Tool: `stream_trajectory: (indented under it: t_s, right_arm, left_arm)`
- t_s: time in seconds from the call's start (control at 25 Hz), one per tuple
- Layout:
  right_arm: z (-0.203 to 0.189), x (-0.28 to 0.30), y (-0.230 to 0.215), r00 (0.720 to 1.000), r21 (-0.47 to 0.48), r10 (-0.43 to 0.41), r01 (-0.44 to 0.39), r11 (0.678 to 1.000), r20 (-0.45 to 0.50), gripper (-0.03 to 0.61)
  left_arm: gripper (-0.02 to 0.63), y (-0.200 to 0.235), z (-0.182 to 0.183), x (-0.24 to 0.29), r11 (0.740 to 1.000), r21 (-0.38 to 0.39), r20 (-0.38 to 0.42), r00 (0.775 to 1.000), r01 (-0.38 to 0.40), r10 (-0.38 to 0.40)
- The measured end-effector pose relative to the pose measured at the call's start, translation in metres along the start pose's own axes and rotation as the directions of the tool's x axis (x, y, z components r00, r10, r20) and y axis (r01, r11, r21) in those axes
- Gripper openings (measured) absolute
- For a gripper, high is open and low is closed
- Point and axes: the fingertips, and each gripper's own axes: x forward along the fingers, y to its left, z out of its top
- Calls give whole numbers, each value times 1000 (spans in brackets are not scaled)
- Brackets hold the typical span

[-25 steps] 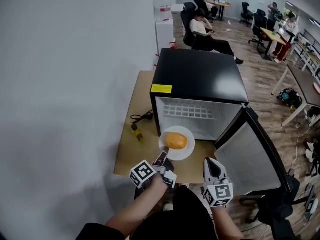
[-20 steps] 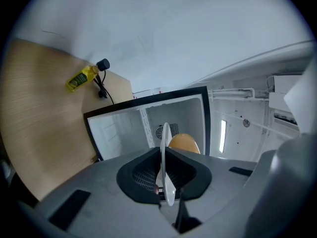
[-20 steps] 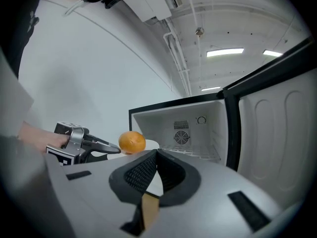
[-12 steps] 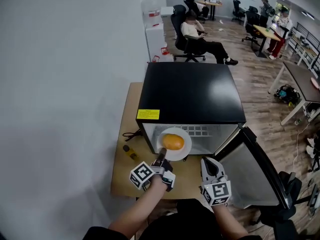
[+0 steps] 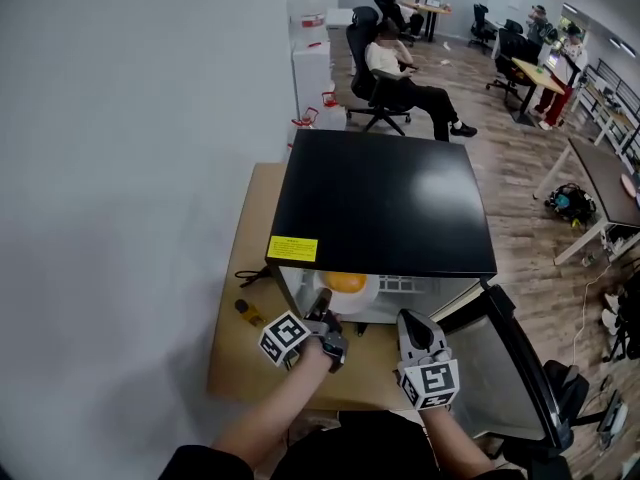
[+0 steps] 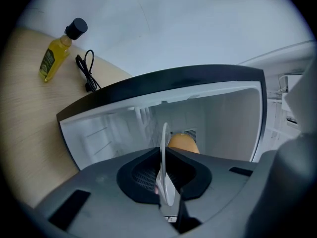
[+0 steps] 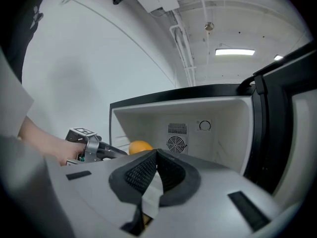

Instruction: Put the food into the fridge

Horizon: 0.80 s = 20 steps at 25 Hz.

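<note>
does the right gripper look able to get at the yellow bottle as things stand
Probably not: the right gripper is shut, and the left gripper with its plate stands between it and the yellow bottle.

Grey wall (image 5: 120,168), wood floor (image 5: 510,183), office chairs (image 5: 362,43), perhaps desks (image 5: 533,69).

Head view: fridge (image 5: 380,203) top hides far part of plate (image 5: 360,299) & orange (image 5: 346,282); most of interior out of sight. Yellow sticker (image 5: 291,248) print too small to read. Left gripper view: plate edge-on, orange mostly behind it & jaws; bottle (image 6: 56,53) label unreadable. Right gripper view: orange half hidden by right gripper (image 7: 156,152) body; door (image 7: 277,128) cut off at right edge.
</note>
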Motion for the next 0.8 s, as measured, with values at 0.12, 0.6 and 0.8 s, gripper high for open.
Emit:
stream_trajectory:
  t_s: [0.12,0.6,0.8]
  right_arm:
    - [0,9,-7,1000,-3,-1,1,1000,-1,60]
    - [-12,28,-12,999,21,39,-39,999,-30,60]
    - [-17,29,-14,999,44,36,-35,998,-34,60]
  left_arm:
    - [29,6,4,9,1000,-9,10,1000,-10,10]
    - [29,9,8,24,999,-15,41,998,-46,46]
    - [29,5,12,30,995,38,54,995,-89,87]
